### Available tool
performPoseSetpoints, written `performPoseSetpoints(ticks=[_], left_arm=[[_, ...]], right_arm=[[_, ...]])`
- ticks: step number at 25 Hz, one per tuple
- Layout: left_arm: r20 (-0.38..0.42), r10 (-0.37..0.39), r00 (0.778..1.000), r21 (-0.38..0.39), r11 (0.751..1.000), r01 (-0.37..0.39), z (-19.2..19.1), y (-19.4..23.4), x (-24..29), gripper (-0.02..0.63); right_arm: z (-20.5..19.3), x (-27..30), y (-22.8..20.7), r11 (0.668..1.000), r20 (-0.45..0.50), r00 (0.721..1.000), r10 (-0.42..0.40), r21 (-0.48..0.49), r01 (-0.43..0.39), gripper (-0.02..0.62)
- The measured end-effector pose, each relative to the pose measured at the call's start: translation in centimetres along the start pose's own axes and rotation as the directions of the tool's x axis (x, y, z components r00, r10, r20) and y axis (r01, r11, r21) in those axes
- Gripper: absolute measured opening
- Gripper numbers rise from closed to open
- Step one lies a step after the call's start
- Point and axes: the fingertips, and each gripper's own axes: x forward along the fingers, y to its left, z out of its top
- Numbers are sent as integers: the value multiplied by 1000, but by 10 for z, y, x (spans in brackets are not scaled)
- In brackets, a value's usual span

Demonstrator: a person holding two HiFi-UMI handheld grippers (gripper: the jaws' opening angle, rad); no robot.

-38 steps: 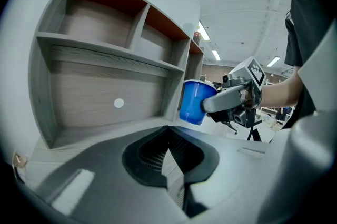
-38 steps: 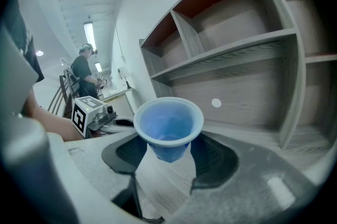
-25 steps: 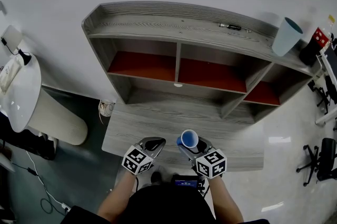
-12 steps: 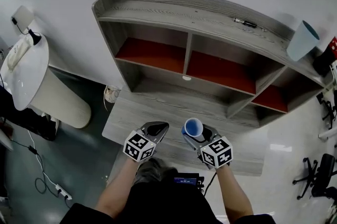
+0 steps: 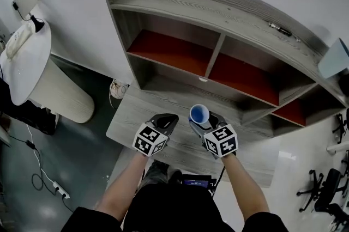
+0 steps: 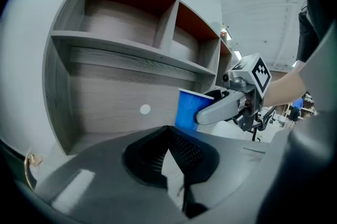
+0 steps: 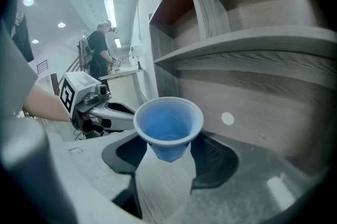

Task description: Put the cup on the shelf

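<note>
The left forearm (image 5: 124, 186) and right forearm (image 5: 244, 187), both bare, reach forward side by side over the front edge of the worktop (image 5: 126, 119). Each hand holds a gripper. The left gripper (image 5: 163, 120) points ahead and slightly downward, its dark jaws closed tip to tip with nothing between them. Just beside it, the right gripper (image 5: 203, 118) tilts down more steeply, its jaws clamped on a small blue cup (image 5: 198, 114), mouth up.
</note>
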Motion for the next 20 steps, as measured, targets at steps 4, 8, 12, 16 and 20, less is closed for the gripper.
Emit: performPoseSetpoints(ticks=[4,8,12,16,20], left_arm=[[3,14,1000,1,1000,-14,2,23,13,0],[-7,40,999,2,999,-40,-4,49,24,0],[-6,80,997,-12,997,-80,-9,76,32,0],[2,105,994,-46,993,-105,-17,92,35,0],[11,114,993,-78,991,-113,-25,105,40,0]], right_arm=[[1,41,-15,1000,-28,999,-17,-5,17,256],[-2,84,-30,999,-46,998,-43,9,44,256],[-7,119,-47,996,-67,994,-81,22,83,256],[-18,148,-57,995,-91,991,-97,11,98,256],[-29,174,-70,994,-112,988,-109,5,110,256]])
